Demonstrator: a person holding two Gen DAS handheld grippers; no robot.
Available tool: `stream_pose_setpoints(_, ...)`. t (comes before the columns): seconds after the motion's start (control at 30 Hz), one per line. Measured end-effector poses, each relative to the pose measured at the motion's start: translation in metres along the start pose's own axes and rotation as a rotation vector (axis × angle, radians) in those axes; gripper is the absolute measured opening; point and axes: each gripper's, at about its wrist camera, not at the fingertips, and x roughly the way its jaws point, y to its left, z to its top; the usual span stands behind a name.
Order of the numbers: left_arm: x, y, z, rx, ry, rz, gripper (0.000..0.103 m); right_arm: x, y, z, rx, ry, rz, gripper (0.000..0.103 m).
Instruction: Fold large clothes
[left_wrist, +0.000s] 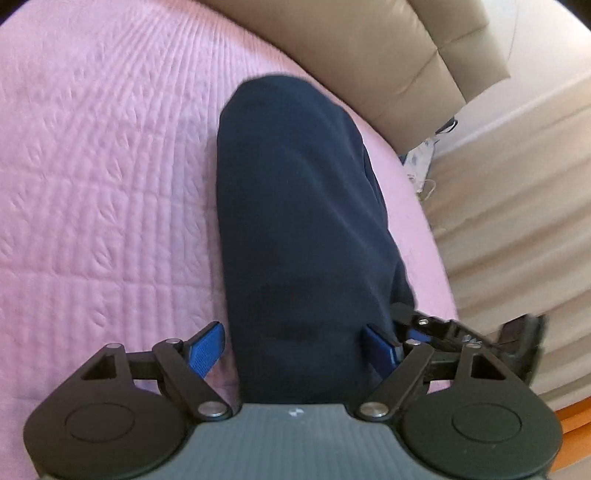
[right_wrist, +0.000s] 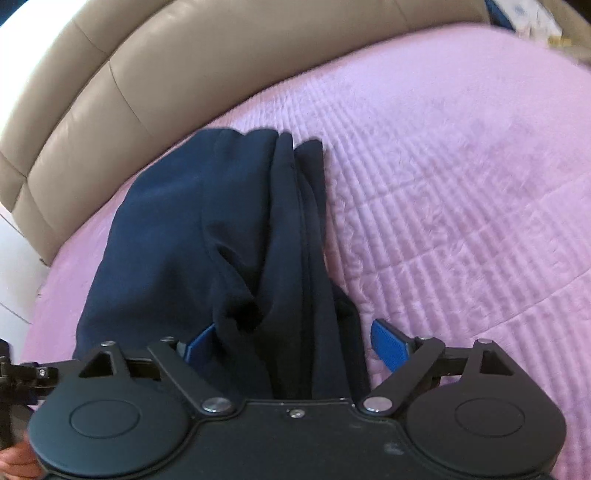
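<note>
Left tongs (left_wrist: 293, 345): spread wide, the blue pads (left_wrist: 206, 347) standing apart on either side of the dark cloth; whether the pads touch the fabric cannot be told, as the cloth covers the gap and hides the inner face of the right-hand pad.
Right tongs (right_wrist: 295, 341): also parted wide, one blue pad (right_wrist: 391, 347) clear of the cloth on the right, the other half hidden behind a fold on the left; the bunched fabric runs down between them to the body of the tool.
Other tool in view: in the left wrist view the black frame of the right tongs (left_wrist: 480, 338) shows just beside the left one, at its right.
Navy garment (left_wrist: 299, 206): a large dark blue piece, gathered into a long narrow shape that stretches away from both tongs across the bed toward the headboard; in the right wrist view it (right_wrist: 207, 236) shows several lengthwise folds and a deep crease near the tongs.
Pink bedspread (left_wrist: 103, 177): quilted, ribbed in lines, lying under the garment and filling most of both views.
Headboard (right_wrist: 155, 74): beige, padded, with stitched panels, at the far edge of the bed.
Beyond the bed: pale bedding or curtain (left_wrist: 517, 192) at the right of the left wrist view, blurred.
</note>
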Motion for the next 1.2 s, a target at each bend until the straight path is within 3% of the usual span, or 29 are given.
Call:
stream_pose_setpoints(0.13,0.012,0.013,-0.003,-0.108,-0.013,-0.089,0.092,0.003,-0.007,0.008,0.036,0.029,0.085,0.103)
stream_pose_setpoints(0.23,0.014,0.022,-0.006,-0.149,-0.024,-0.122,0.093,0.01,-0.013,0.014,0.029,0.057,0.119,0.103)
stream_pose_setpoints(0.37,0.028,0.015,-0.002,-0.11,-0.029,-0.102,0.097,0.015,-0.009,0.015,0.026,0.061,0.1,0.103)
stream_pose_setpoints(0.43,0.032,0.003,0.002,-0.08,-0.023,-0.046,0.091,0.015,0.003,0.014,-0.003,0.061,0.059,0.101)
stream_pose_setpoints(0.47,0.034,-0.002,0.003,-0.059,-0.026,-0.01,0.087,0.015,0.008,0.013,-0.008,0.063,0.057,0.085)
stream_pose_setpoints(0.5,0.033,-0.008,0.003,-0.034,-0.032,0.024,0.076,0.016,0.011,0.014,0.001,0.072,0.08,0.063)
stream_pose_setpoints(0.53,0.029,-0.013,0.002,-0.006,-0.039,0.046,0.065,0.016,0.014,0.014,0.029,0.083,0.114,0.059)
stream_pose_setpoints(0.6,0.019,-0.02,0.002,0.041,-0.058,0.054,0.054,0.01,0.028,0.012,0.017,0.073,0.125,0.054)
stream_pose_setpoints(0.7,-0.008,-0.032,0.003,0.094,-0.104,0.026,0.051,-0.004,0.057,0.009,-0.024,0.051,0.141,0.053)
stream_pose_setpoints(0.93,-0.136,-0.035,-0.009,0.201,-0.208,-0.055,0.051,-0.063,0.141,-0.027,-0.068,-0.032,0.282,0.053)
stream_pose_setpoints(1.07,-0.202,-0.022,-0.034,0.203,-0.215,-0.043,0.052,-0.078,0.186,-0.063,-0.086,-0.013,0.305,0.053)
stream_pose_setpoints(1.2,-0.242,0.006,-0.068,0.173,-0.183,-0.024,0.053,-0.079,0.214,-0.103,-0.111,0.04,0.279,0.053)
